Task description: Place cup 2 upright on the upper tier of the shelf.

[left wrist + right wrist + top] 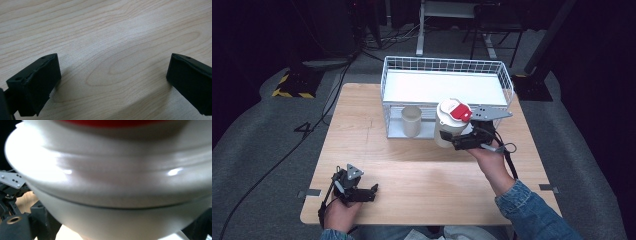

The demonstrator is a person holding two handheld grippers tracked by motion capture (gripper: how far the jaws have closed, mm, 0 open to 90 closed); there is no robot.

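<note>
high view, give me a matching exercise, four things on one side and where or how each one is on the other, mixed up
Things:
1. white jar with a red cap
2. small cup
3. wire basket
4. left gripper

States:
A. open, low over the near left part of the table
B. at the far edge of the table, with a white floor
C. held in the right gripper
D. by the basket's front left, untouched

Pairs: 1-C, 2-D, 3-B, 4-A

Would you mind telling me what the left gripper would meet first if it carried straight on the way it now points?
Most likely the bare wooden table: the left gripper, jaws wide apart with nothing between them, looks down along the tabletop. Depth is unclear, but nothing else lies ahead in its own view.
</note>
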